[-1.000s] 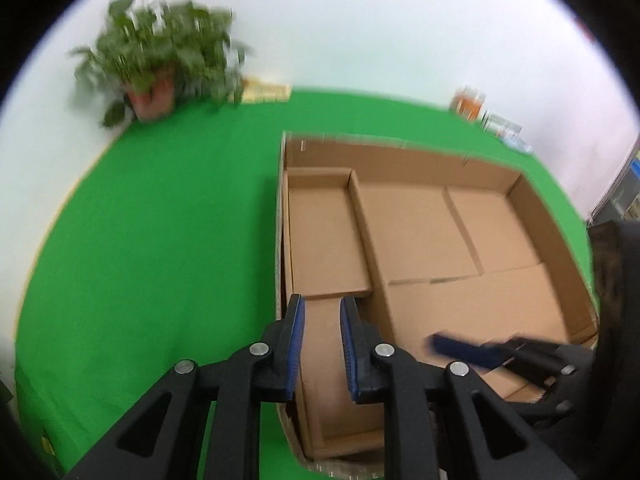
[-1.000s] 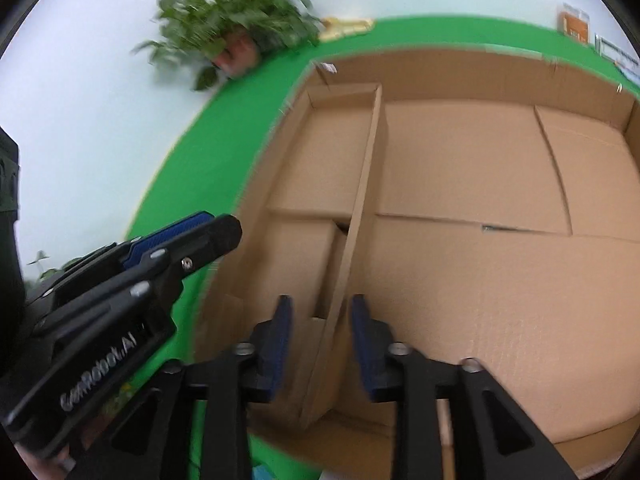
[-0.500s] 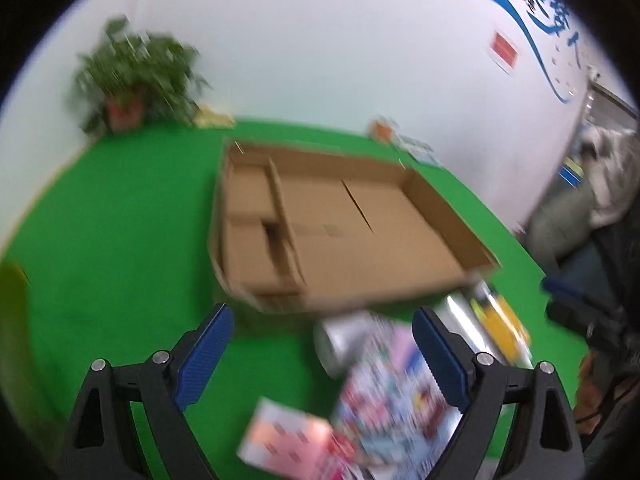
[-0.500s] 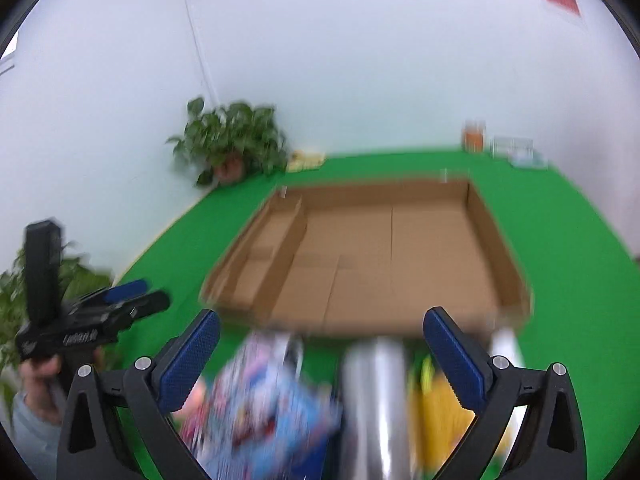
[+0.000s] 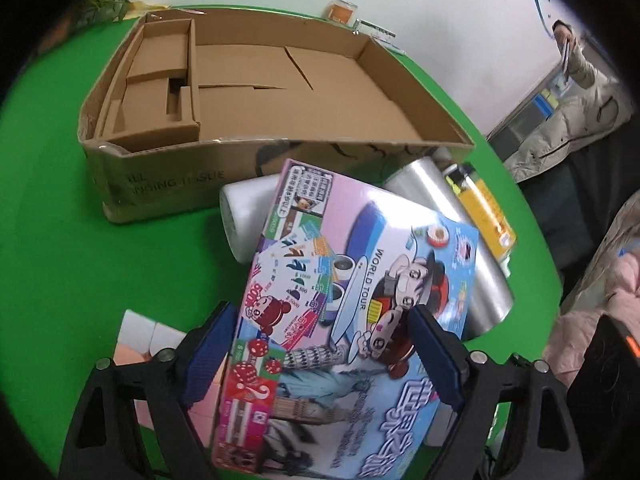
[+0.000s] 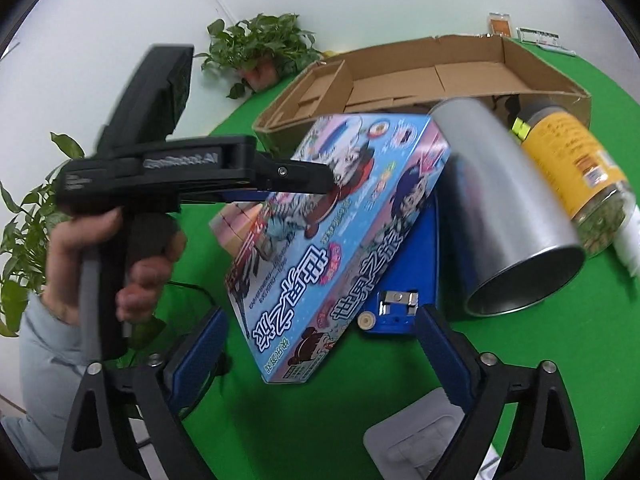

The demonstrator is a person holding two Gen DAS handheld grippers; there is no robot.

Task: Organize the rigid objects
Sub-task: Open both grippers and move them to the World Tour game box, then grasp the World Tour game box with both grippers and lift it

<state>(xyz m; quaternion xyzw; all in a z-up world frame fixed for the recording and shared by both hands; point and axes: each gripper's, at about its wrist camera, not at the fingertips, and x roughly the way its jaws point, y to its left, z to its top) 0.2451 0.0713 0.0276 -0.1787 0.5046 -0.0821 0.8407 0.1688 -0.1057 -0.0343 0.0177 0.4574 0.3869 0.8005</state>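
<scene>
A colourful board game box [image 5: 360, 320] lies tilted on a pile in front of the shallow cardboard box [image 5: 168, 184]. My left gripper [image 5: 324, 356] hovers just over the game box's near end. Its jaws are wide and closing, with the box between them, and the pads are not pressing. From the right wrist view, the left gripper [image 6: 324, 178] reaches over the game box [image 6: 340, 220], held by a hand [image 6: 120, 248]. My right gripper [image 6: 320, 352] is wide and closing at the box's low corner, gripping nothing.
A silver tin [image 6: 500, 208], a yellow-labelled jar [image 6: 572, 160], a blue case [image 6: 404, 280] and a pink-and-white carton [image 6: 236, 224] crowd the game box. A white roll [image 5: 240, 216] leans at the cardboard wall. Potted plants [image 6: 260, 48] stand behind; a person [image 5: 580, 80] is far right.
Both grippers pulled back out of the cardboard box, opened wide and dropped toward the pile in front of it. The game box now sits between the left fingers.
</scene>
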